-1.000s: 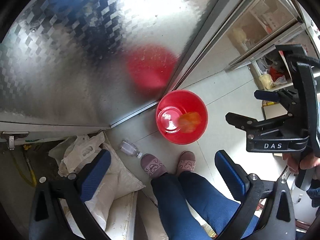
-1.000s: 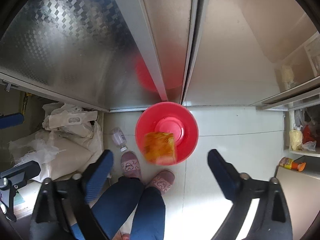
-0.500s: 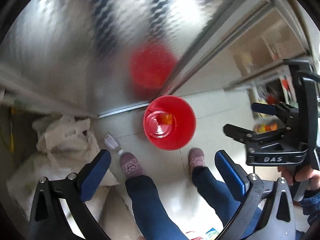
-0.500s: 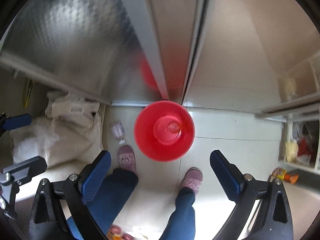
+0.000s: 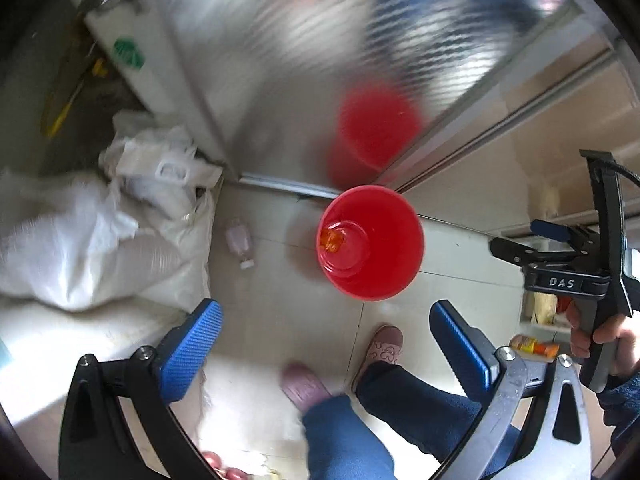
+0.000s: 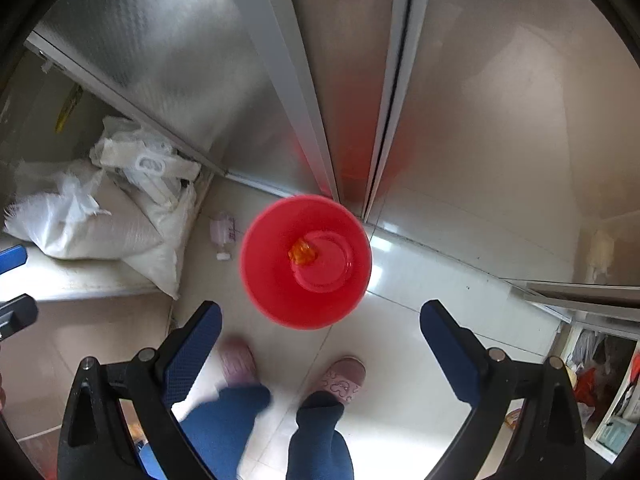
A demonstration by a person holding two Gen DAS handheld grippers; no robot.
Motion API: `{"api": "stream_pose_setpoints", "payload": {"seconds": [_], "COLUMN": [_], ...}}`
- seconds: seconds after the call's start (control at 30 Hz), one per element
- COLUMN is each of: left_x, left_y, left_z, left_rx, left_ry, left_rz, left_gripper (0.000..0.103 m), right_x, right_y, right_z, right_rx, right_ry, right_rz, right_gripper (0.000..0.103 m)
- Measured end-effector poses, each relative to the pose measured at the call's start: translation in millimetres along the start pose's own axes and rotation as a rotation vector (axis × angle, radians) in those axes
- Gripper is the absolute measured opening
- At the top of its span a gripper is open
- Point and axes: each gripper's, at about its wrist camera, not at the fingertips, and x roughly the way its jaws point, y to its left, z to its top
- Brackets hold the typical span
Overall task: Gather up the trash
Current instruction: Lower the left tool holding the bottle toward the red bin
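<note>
A red bucket (image 5: 370, 242) (image 6: 306, 260) stands on the tiled floor against the steel cabinet doors. A small orange wrapper (image 5: 333, 239) (image 6: 303, 253) lies at its bottom. My left gripper (image 5: 326, 342) hangs open high above the floor, nothing between its blue pads. My right gripper (image 6: 320, 340) is open and empty too, above the bucket's near side; it also shows at the right of the left wrist view (image 5: 560, 256). A small clear plastic bottle (image 5: 240, 242) (image 6: 225, 236) lies on the floor left of the bucket.
White sacks and plastic bags (image 5: 100, 232) (image 6: 100, 216) pile up at the left on a low ledge. A person's legs and pink slippers (image 5: 382, 350) (image 6: 340, 378) stand just below the bucket. Open shelves with clutter (image 6: 600, 392) sit at the far right.
The orange wrapper has dropped from near the bucket's rim to its bottom. Both grippers have risen and swung left, so the bucket looks smaller. The person's feet have shifted.
</note>
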Motion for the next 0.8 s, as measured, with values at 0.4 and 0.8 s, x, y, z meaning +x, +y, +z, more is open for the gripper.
{"api": "stream_pose_setpoints", "payload": {"seconds": [0.4, 0.8], "left_x": [153.6, 337.4], "left_y": [72.1, 130.3], "left_z": [-21.3, -34.8], "left_rx": [-0.173, -0.050], "left_ry": [-0.007, -0.003], "left_rz": [0.038, 0.044], "left_gripper": [0.103, 0.103], "right_x": [105.6, 245.7], "right_y": [-5.8, -31.8], "right_z": [-4.1, -0.4], "right_rx": [-0.033, -0.013], "right_ry": [0.025, 0.085], "right_rz": [-0.060, -0.221], "right_gripper": [0.099, 0.066]}}
